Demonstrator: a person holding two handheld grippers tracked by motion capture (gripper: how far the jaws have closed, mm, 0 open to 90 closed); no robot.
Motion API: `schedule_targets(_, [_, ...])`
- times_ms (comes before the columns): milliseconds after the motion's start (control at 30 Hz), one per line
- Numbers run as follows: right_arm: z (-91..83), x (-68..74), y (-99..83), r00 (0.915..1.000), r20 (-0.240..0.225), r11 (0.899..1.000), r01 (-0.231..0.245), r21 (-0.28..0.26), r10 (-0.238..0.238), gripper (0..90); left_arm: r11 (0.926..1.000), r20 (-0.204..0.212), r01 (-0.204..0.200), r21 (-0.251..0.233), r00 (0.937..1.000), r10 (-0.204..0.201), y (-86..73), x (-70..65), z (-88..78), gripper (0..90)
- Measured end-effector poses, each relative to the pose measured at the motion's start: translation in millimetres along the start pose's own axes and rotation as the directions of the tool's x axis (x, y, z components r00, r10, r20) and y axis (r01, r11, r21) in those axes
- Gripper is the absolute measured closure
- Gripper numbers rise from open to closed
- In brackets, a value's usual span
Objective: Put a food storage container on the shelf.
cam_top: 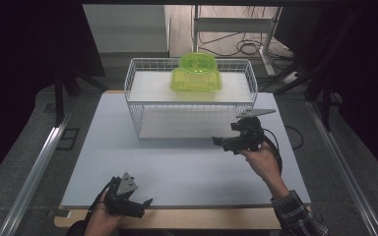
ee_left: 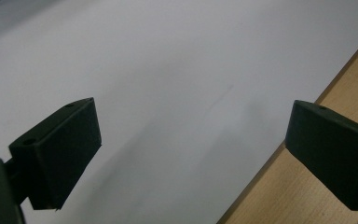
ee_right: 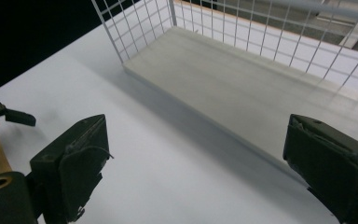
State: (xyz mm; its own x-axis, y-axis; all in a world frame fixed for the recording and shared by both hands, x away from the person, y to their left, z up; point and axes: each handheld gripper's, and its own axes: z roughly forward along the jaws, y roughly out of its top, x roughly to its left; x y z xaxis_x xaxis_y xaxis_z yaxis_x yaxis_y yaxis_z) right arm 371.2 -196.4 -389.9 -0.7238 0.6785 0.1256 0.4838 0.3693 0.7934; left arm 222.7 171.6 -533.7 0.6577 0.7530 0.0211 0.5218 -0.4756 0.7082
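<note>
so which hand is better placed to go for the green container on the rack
Right. The right gripper is open beside the wire rack holding the green container; the left gripper sits at the table's near edge.

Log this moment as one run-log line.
left tool: open, empty, near table edge | right tool: open, empty, before wire rack | green container: on rack's top shelf
</note>
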Motion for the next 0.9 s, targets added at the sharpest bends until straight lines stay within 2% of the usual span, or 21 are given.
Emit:
schedule_targets(267, [2.3, -2.3, -22.0, 0.9999, -0.003, 1.0, -0.013, 0.022, 0.013, 4.6, 1.0, 0.001, -0.001, 0.002, 1.0, 0.001, 0.0, -0.3, 0.2, 3.3])
schedule_targets(533, [2.5, -2.5, -41.8, 0.9993, 0.033, 0.999, 0.015, 0.044, -0.016, 0.6, 1.0, 0.0, -0.003, 0.004, 1.0, 0.003, 0.0, -0.6, 0.4, 3.4])
schedule_targets(900, [-4.7, -6.4, -67.1, 0.998, 0.062, 0.999, 0.007, 0.032, -0.009, 0.5, 1.0, -0.002, -0.007, 0.004, 1.0, 0.007, -0.1, -0.8, 0.8, 3.3])
